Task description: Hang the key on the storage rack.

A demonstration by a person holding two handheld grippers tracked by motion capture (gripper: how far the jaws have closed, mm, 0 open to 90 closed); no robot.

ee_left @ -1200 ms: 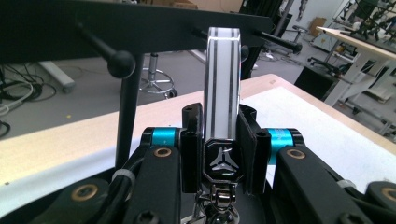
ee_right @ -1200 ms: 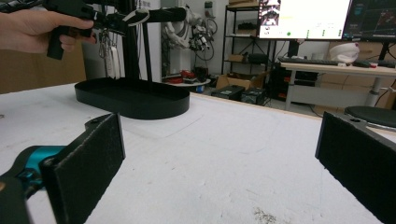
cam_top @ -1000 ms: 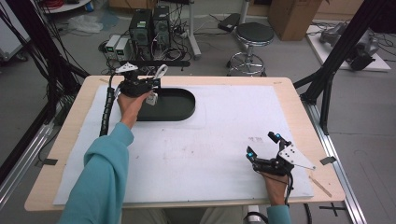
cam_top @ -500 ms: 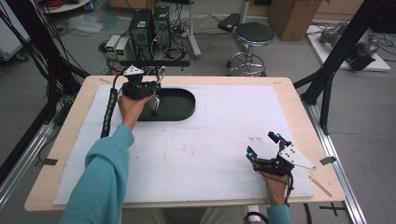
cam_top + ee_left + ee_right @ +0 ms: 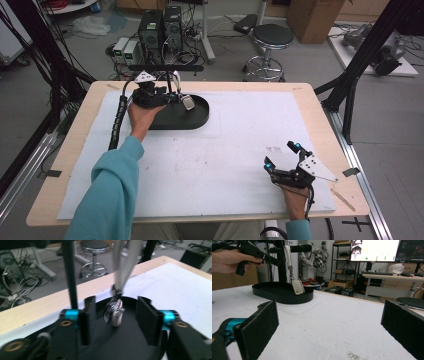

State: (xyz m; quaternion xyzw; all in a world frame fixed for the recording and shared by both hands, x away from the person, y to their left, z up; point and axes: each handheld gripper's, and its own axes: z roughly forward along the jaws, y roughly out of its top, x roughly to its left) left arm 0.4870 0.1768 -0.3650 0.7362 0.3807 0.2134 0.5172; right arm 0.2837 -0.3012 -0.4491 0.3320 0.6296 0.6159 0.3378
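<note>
step: release tag | left gripper [image 5: 113,322] jaws just opening, metal tag [image 5: 114,313] loose between them on its strap [image 5: 287,255]; back off straight, don't snag | right gripper [image 5: 329,327] wide, empty

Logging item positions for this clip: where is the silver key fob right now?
In the high view the silver key fob hangs on its strap from the black stand, over the black oval tray at far left, just right of the left claw.

Strap's [image 5: 123,262] top cut off by edge
</note>
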